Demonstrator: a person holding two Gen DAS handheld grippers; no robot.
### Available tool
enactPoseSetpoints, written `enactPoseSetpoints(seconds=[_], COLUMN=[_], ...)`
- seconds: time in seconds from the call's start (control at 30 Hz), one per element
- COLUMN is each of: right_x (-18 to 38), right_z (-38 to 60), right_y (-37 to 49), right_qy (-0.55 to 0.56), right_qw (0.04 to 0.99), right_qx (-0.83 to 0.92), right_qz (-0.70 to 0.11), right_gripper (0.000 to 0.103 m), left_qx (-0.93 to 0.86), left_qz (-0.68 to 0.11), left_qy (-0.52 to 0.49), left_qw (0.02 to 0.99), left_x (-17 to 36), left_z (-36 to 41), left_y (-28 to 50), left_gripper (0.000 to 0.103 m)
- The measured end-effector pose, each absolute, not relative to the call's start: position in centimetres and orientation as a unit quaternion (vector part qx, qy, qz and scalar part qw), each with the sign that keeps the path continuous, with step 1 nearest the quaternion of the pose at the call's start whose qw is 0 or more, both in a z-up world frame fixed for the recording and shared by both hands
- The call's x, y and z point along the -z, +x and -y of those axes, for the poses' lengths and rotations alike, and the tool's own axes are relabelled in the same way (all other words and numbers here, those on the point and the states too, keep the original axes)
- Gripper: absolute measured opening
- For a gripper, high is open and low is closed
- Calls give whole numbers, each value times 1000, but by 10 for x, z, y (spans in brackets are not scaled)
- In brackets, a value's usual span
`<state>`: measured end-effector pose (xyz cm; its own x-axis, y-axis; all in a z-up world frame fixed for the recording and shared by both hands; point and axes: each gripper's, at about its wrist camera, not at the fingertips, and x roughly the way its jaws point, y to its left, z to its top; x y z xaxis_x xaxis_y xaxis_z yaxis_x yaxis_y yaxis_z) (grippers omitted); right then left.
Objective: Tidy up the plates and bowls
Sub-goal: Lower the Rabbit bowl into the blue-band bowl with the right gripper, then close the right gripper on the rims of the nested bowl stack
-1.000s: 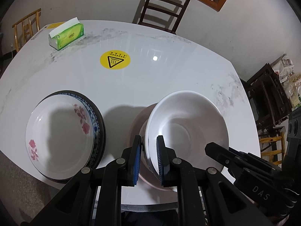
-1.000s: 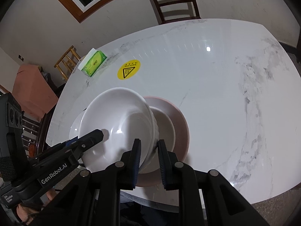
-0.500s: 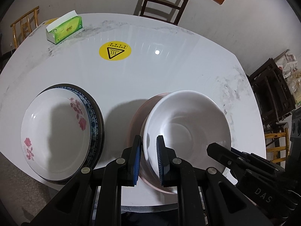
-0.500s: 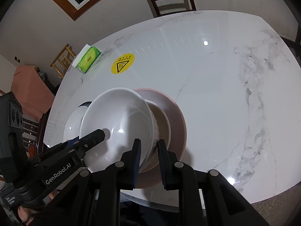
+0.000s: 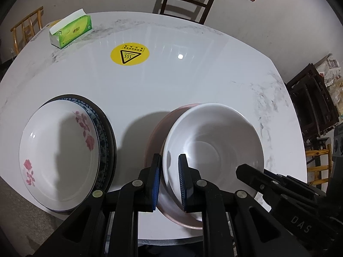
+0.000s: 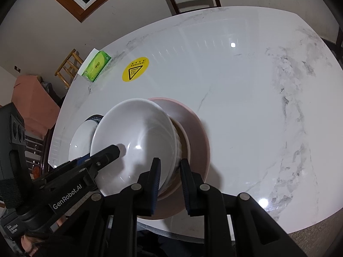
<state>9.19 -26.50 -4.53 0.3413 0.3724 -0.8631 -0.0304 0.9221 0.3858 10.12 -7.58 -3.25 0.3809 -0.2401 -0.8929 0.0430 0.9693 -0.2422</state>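
Judged about halfway through, going by how things lie. Left of the yellow warning sticker (image 5: 130, 54) and nearer the front edge of the tabletop (image 5: 193, 81): a finished-looking stack, a floral plate (image 5: 57, 156) with red flowers nested on a blue-patterned plate (image 5: 102, 128), that in turn on a dark plate whose rim just shows; nothing lying in the top dish. Right of the sticker and again toward the front edge: a pink plate (image 5: 158, 128) flat on the tabletop, carrying what looks in the right wrist view like a brownish bowl (image 6: 184, 141), only partly seen. Above that, a white bowl (image 5: 214, 145), empty, tilted, and apparently not yet seated in the pile; whether its base touches the bowl beneath cannot be told. Left tool (image 5: 169, 180) clamped on the near-left rim of the white bowl, one blue pad inside, one outside. Right tool (image 6: 170, 177) pinched across the opposite rim of the same bowl, seemingly catching the bowl's wall, though possibly the brownish bowl's edge as well. Left to do, at a guess: settle the white bowl level into the pile, release both tools, perhaps square up the two stacks. Far left and beyond the sticker, a green tissue box (image 5: 71, 31), no part of the sorting. Well right of the sticker, bare marbled tabletop only.
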Motion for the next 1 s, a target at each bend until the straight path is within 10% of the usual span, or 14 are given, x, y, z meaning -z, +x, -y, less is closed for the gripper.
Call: enactPoseSetpoints(seconds=[1.0], right_x=[40], right_z=[271], right_y=[84], right_qy=[158], right_qw=[818], right_qx=[-119], right_qz=[-540], right_gripper=[25], left_qx=[100], left_qz=[-521], left_qy=[-86], left_qw=[843], left_x=[24], left_z=[72], left_y=[95], left_gripper=[30])
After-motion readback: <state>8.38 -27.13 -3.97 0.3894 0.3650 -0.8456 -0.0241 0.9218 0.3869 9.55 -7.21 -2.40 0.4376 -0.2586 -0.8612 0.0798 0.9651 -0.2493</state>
